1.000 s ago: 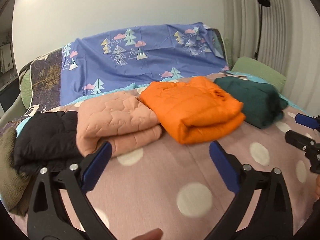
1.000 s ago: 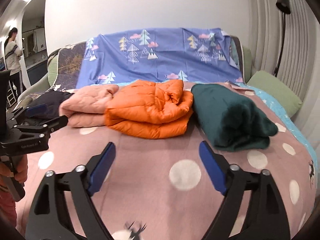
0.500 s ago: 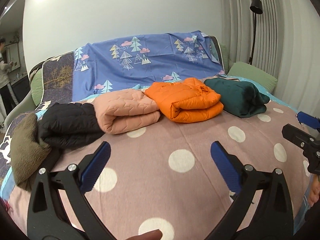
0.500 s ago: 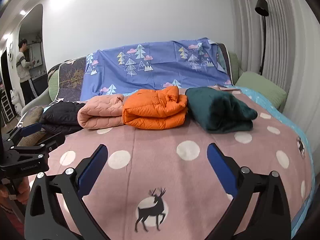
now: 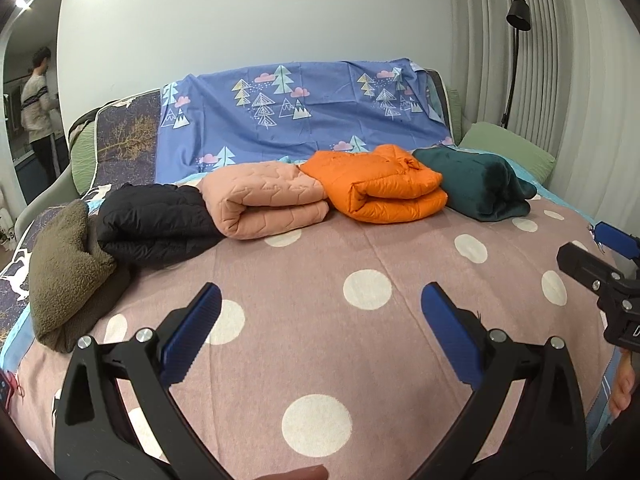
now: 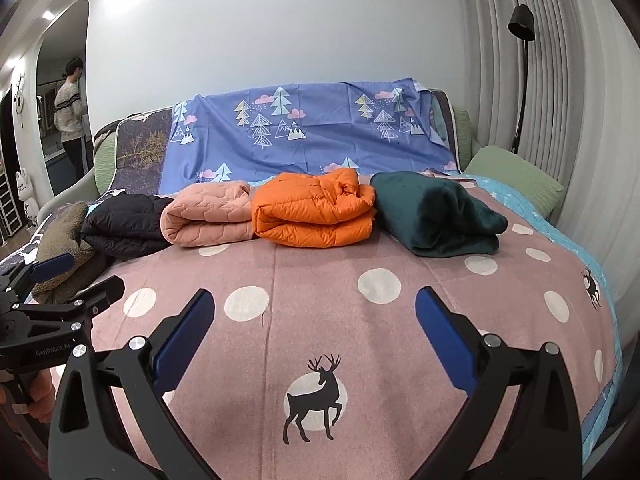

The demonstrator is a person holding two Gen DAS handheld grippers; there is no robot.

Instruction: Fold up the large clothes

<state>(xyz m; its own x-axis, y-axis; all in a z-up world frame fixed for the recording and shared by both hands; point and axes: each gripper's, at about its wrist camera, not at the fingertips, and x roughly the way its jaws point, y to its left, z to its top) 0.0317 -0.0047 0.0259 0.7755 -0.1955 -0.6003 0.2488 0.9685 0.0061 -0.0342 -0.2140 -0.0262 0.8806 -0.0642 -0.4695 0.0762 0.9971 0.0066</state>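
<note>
Both grippers hover over the pink dotted blanket (image 5: 320,248) on the bed — left gripper (image 5: 320,308) and right gripper (image 6: 314,306) each with fingers spread wide, holding nothing. Well beyond them, five folded garments lie in a row: olive fleece (image 5: 64,264), black jacket (image 5: 156,220), peach quilted jacket (image 5: 264,200), orange puffer (image 5: 384,190), dark green fleece (image 5: 476,184).

Five folded garments (image 5: 384,190), two hand-held grippers (image 5: 320,320), one green pillow (image 5: 508,152), one floor lamp (image 5: 516,32).
</note>
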